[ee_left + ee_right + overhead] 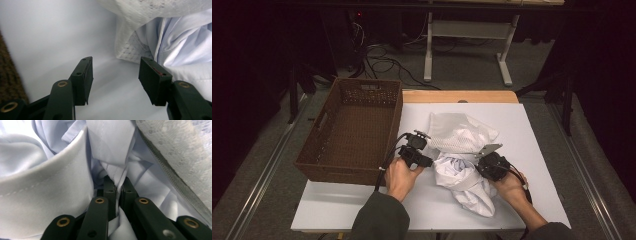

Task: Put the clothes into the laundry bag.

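Clamped in the right gripper point(116, 188): a fold of pale shirt point(464, 182), crumpled mid-table beside a mesh laundry bag point(457, 132). Left gripper point(115, 75) spread wide, holding nothing. Wicker basket point(319, 157) bare (packing seemingly just begun, everything yet to load).

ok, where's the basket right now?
In the high view the basket sits on the table's left edge, overhanging it, beside the left gripper. The pale shirt and mesh bag lie to its right.
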### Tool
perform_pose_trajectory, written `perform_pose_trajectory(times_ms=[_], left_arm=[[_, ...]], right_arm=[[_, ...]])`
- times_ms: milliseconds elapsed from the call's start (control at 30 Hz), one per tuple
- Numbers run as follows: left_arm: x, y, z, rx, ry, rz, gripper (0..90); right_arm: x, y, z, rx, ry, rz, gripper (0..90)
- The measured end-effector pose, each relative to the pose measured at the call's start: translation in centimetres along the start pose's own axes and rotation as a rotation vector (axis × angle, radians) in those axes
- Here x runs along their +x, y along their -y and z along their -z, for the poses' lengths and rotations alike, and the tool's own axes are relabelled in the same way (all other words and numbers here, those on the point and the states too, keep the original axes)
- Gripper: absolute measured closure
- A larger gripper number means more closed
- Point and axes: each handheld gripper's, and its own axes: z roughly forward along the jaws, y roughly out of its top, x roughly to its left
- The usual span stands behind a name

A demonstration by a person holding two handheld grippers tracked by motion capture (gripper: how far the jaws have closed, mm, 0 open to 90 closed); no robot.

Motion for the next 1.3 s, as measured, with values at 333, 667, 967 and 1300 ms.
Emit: perform_pose_trajectory(times_ms=[333,667,967,1300], left_arm=[[0.4,-0.1,-2.4,-0.039,-0.017,0.018,45.3],[0.1,0.0,-2.3,-0.102,0.079,-0.01,85.7],[-0.3,0.7,-0.5,-0.122,0.124,-0.039,89.6],[-0.4,1.9,1.1,-0.128,0.151,-0.063,89.7]], right_arm=[[0.5,-0.4,1.1,0.006,-0.044,0.002,77.7],[0.4,-0.7,2.7,-0.065,-0.08,-0.043,69.2],[2.0,-3.3,5.0,-0.161,-0.1,-0.002,60.9],[5.1,-6.4,1.5,-0.052,-0.007,0.093,49.7]])
